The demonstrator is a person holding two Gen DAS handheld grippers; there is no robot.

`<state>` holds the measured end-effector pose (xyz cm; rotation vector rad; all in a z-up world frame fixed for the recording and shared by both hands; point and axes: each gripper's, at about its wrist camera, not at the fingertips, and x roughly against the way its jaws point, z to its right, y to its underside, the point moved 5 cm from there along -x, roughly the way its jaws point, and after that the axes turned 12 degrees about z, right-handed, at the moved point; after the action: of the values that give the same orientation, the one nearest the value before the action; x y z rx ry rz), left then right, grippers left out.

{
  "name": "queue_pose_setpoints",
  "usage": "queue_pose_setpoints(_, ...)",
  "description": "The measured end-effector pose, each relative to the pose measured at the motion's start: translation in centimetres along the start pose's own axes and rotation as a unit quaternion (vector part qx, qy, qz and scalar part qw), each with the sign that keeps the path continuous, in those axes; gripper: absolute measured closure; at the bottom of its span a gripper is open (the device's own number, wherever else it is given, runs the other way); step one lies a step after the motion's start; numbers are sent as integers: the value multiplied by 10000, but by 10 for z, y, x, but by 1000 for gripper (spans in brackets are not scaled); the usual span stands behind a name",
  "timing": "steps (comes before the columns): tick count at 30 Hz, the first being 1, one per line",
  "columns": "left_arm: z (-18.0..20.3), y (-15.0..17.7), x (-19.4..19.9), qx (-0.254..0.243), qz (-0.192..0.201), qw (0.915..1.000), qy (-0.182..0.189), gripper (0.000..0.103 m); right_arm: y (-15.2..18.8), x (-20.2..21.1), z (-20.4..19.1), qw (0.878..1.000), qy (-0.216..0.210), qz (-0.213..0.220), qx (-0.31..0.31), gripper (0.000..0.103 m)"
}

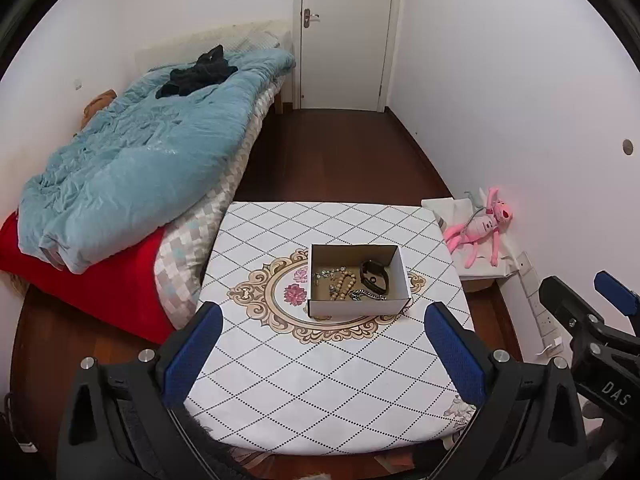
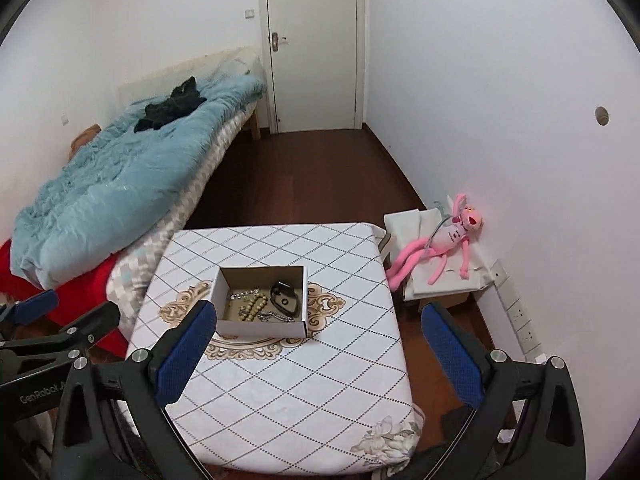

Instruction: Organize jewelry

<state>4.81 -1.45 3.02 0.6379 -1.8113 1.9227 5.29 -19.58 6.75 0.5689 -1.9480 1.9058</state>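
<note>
A small open cardboard box (image 1: pixel 359 307) (image 2: pixel 262 326) stands on the table (image 1: pixel 320 392) (image 2: pixel 288 392) with a patterned white cloth. Inside lie a wooden bead bracelet (image 1: pixel 343 285) (image 2: pixel 253 304), a silver chain (image 1: pixel 370 295) (image 2: pixel 275 316), a sparkly chain (image 1: pixel 330 273) (image 2: pixel 244 293) and a black band (image 1: pixel 375 276) (image 2: pixel 285 295). My left gripper (image 1: pixel 323 320) is open and empty, held above the table's near side, short of the box. My right gripper (image 2: pixel 320 322) is open and empty, to the right of the left one, also short of the box.
A bed with a blue quilt (image 1: pixel 144 160) (image 2: pixel 112 184) and a red blanket (image 1: pixel 100 280) is left of the table. A pink plush toy (image 1: pixel 482 228) (image 2: pixel 444 240) lies on a white box at the right wall. A door (image 1: pixel 344 32) is at the back.
</note>
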Motion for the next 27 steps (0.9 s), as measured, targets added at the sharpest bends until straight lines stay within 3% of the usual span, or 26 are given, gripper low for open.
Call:
queue_pose_setpoints(7,3,0,14,-5,-97,9999,114,0,-6,28,-3,9999,-116,56,-12,0)
queue_pose_setpoints(15,0,0,13,40,-144,9999,58,0,-7,32,-6,9999,-113,24,3,0)
queue_pose_setpoints(27,0,-3,-33,33,-433,9990,-87,0,-3,-24,-13,9995,55,-315,16,0)
